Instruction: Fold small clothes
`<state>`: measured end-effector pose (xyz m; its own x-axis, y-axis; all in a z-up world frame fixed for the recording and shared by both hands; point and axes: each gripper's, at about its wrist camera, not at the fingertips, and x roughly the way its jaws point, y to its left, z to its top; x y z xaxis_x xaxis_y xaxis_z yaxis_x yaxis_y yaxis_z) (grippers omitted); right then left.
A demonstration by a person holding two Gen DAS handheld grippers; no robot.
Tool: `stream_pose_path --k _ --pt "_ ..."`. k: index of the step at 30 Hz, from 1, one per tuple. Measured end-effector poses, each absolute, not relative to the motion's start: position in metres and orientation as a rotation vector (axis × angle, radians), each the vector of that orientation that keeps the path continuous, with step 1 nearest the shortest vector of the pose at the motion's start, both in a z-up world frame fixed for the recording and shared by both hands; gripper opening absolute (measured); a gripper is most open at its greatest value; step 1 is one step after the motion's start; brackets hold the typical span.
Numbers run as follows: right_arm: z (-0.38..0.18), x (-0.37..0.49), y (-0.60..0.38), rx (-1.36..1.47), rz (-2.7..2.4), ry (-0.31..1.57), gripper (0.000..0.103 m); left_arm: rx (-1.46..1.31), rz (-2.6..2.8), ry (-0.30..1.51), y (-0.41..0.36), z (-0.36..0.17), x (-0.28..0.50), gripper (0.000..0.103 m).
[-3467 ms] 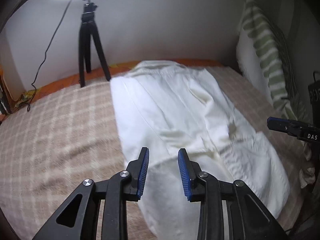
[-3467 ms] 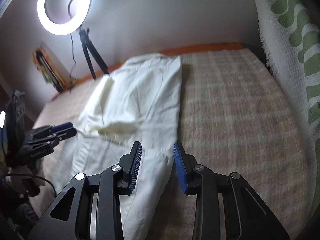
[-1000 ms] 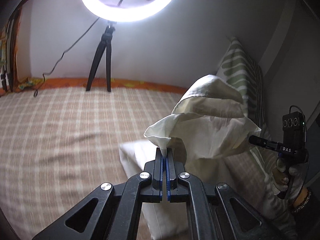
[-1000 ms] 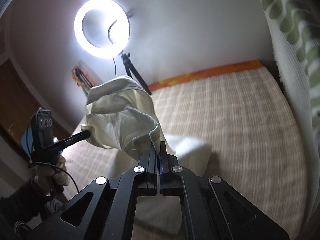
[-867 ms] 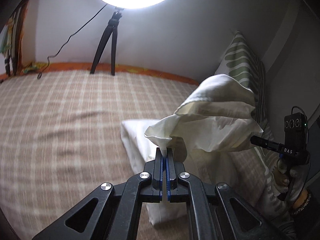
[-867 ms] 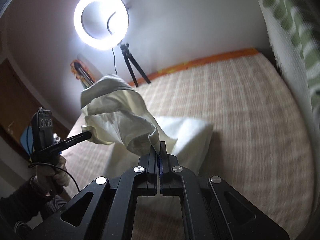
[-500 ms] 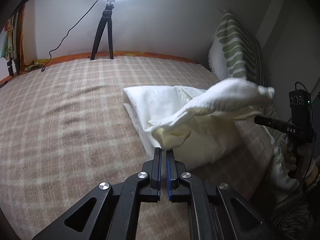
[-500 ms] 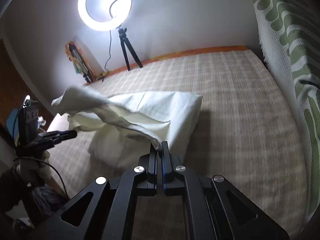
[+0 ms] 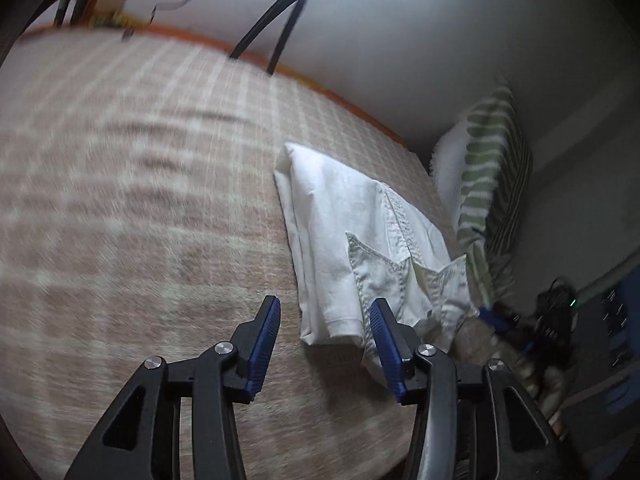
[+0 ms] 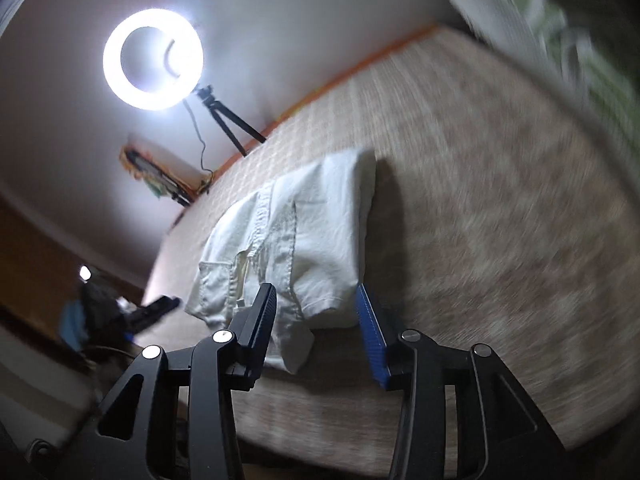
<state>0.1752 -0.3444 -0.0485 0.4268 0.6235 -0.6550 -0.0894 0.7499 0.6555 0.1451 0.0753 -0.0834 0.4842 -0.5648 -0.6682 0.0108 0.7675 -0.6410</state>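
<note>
A white pair of small trousers (image 9: 360, 248) lies folded over on the checked beige bedspread (image 9: 140, 208), back pockets facing up. It also shows in the right wrist view (image 10: 304, 240). My left gripper (image 9: 325, 344) is open and empty, just in front of the garment's near edge. My right gripper (image 10: 316, 328) is open and empty over the garment's near corner. The right gripper shows blurred at the right edge of the left wrist view (image 9: 516, 332); the left gripper shows blurred at the left of the right wrist view (image 10: 152, 312).
A ring light (image 10: 153, 59) on a black tripod (image 10: 228, 120) stands at the bed's far edge by the wall. A green-and-white striped pillow (image 9: 488, 184) leans at the bed's right side. Both views are motion-blurred.
Both grippers held the garment's end lifted and carried it over the rest, then opened and let go. The trousers now lie folded flat. Both grippers have pulled back and tilted.
</note>
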Motion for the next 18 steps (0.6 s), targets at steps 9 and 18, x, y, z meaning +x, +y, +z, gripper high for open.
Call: stream_pose_path --k 9,18 --pt "-0.077 0.19 -0.329 0.75 0.564 1.101 0.003 -0.662 -0.427 1.077 0.059 -0.096 0.155 0.0" --pt "-0.078 0.19 -0.305 0.48 0.555 1.179 0.002 -0.497 -0.345 1.128 0.059 -0.112 0.148 0.0"
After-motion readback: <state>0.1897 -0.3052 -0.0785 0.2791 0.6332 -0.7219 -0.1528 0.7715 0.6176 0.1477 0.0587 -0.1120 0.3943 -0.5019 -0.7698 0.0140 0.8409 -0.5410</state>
